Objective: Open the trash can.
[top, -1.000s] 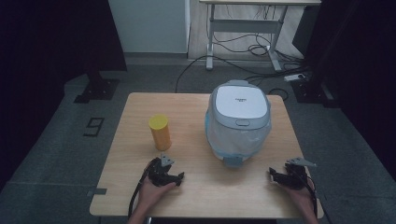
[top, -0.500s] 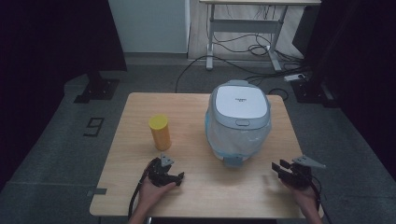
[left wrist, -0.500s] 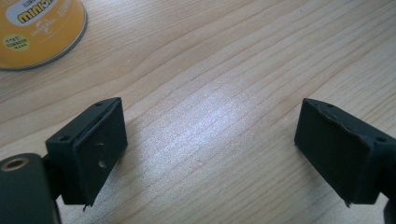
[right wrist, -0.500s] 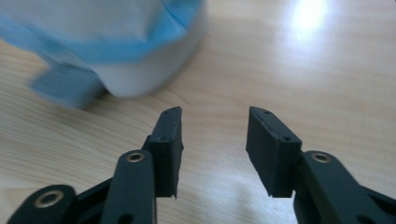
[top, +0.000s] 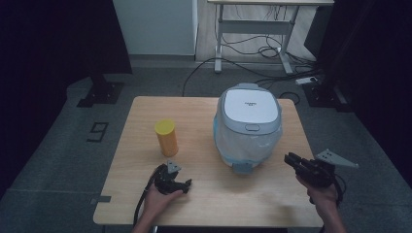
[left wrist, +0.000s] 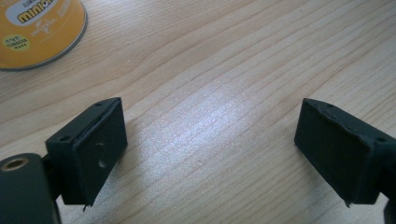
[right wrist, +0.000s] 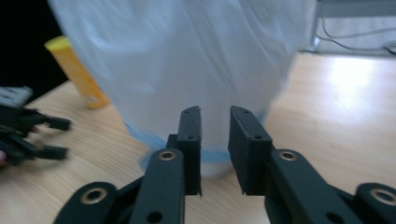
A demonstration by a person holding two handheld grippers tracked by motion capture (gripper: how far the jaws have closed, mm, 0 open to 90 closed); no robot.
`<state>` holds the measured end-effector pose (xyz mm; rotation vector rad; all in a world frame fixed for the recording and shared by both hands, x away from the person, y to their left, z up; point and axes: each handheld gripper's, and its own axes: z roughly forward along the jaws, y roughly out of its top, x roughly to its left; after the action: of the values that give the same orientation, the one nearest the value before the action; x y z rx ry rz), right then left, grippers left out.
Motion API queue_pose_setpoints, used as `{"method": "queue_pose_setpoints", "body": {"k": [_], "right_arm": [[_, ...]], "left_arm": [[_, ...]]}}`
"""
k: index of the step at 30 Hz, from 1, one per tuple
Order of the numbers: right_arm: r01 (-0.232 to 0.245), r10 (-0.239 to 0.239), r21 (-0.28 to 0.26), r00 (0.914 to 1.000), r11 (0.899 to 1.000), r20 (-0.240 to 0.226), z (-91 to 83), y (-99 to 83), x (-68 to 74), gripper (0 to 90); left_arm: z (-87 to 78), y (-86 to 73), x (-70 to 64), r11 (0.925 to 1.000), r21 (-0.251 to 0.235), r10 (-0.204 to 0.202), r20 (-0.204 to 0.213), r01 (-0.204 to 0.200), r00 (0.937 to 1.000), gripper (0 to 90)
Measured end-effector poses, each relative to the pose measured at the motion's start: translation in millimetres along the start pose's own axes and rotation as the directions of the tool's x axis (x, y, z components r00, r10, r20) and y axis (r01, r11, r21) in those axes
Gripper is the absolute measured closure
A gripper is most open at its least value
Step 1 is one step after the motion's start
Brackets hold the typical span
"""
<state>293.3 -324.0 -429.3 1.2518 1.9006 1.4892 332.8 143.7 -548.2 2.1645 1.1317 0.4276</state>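
Approach stage. We see the right gripper (top: 297, 162) raised off the near right edge of the table (top: 194, 109), pointing left toward the rice cooker (top: 248, 124). In the right gripper view its jaws stand close together with a narrow gap between them and nothing in it, so we read them as nearly closed and empty. The cooker's pale, translucent-looking body (right wrist: 187, 60) lies straight ahead of them, blurred.

The left gripper (top: 180, 183) rests low at the near left of the table. In the left gripper view its jaws are spread wide over bare wood, grasping nothing, with the base of the yellow canister (left wrist: 37, 28) at the far left corner.

The cooker sits right of centre toward the far half of the table, lid down, with a small grey tab (top: 242, 168) at its near foot. The yellow canister (top: 166, 137) stands upright to its left, well apart from it.

We judge that the work is at its start: the right gripper is closing on the cooker and has not touched it. The next move seems to call for a steady advance to the lid's front latch (top: 252, 127) or the near tab; which one, we cannot tell.

Surface and room: a light wooden tabletop on grey carpet (top: 73, 145). Beyond stand a desk frame (top: 252, 29) with loose cables (top: 252, 53) and a power strip (top: 308, 80). Dark curtains (top: 48, 39) hang at both sides.
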Motion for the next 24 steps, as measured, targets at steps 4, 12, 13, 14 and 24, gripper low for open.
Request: {"method": "queue_pose_setpoints", "body": {"k": [4,12,13,14,24], "right_arm": [[0.015,-0.016,-0.026,0.9988,1.000,-0.047,-3.4,22.1,13.4,83.1],[0.042,-0.047,-0.044,0.9923,0.998,-0.115,-0.7,57.4,32.0,89.1],[0.046,-0.052,-0.047,0.9916,0.998,-0.118,0.7,60.7,34.0,89.1],[0.051,-0.057,-0.047,0.9909,0.998,-0.122,2.0,63.8,35.7,89.1],[0.053,-0.063,-0.062,0.9823,0.997,-0.176,21.3,84.6,50.3,89.2]], "left_arm": [[0.0,0.0,0.0,1.0000,0.001,0.000,0.000,0.000,1.0000,9.0],[-0.1,0.1,0.0,1.0000,0.002,0.000,0.000,0.000,1.0000,9.0],[-0.1,0.1,0.0,1.0000,0.001,0.000,0.000,0.000,1.0000,9.0],[-0.1,0.1,0.0,1.0000,0.002,0.000,0.000,0.000,1.0000,9.0],[-0.1,0.0,0.0,1.0000,0.002,0.001,0.000,-0.001,1.0000,9.0]]}}
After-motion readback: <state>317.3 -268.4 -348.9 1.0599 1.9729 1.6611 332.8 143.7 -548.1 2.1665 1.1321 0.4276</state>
